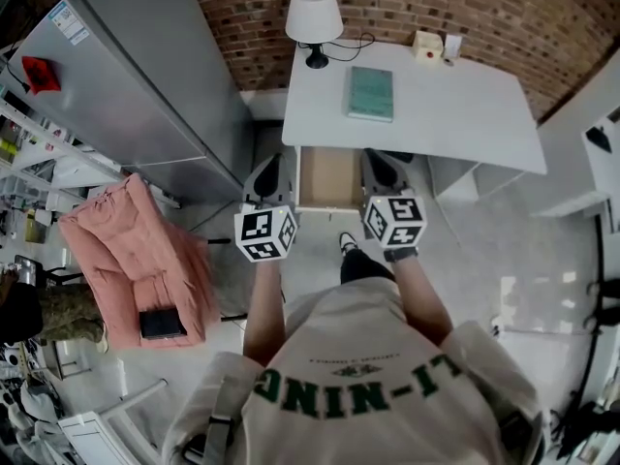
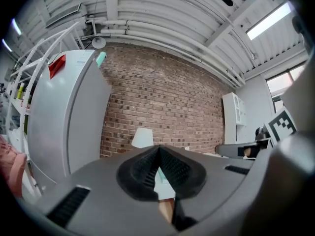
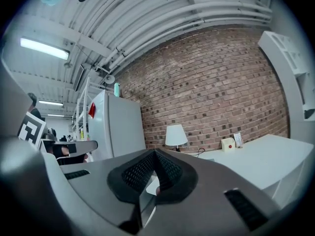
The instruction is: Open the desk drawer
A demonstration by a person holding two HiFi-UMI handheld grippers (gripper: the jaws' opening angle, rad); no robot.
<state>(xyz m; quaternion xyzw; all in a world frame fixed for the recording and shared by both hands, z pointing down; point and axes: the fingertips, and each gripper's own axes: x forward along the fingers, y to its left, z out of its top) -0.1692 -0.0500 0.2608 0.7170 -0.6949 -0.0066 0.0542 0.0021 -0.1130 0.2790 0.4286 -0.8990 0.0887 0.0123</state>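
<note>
Head view: we see the drawer pulled out from under the front edge of the desk, open side up. It points toward the person, and its long axis runs from desk to body. The left gripper sits just beside its left wall and the right gripper just beside its right. Both aim at the desk.

Left gripper view: we note the jaws pressed together with nothing held. A brick wall and a lamp are ahead.

Right gripper view: the jaws are likewise together and empty. We see the lamp ahead and the desk top to the right.
</note>
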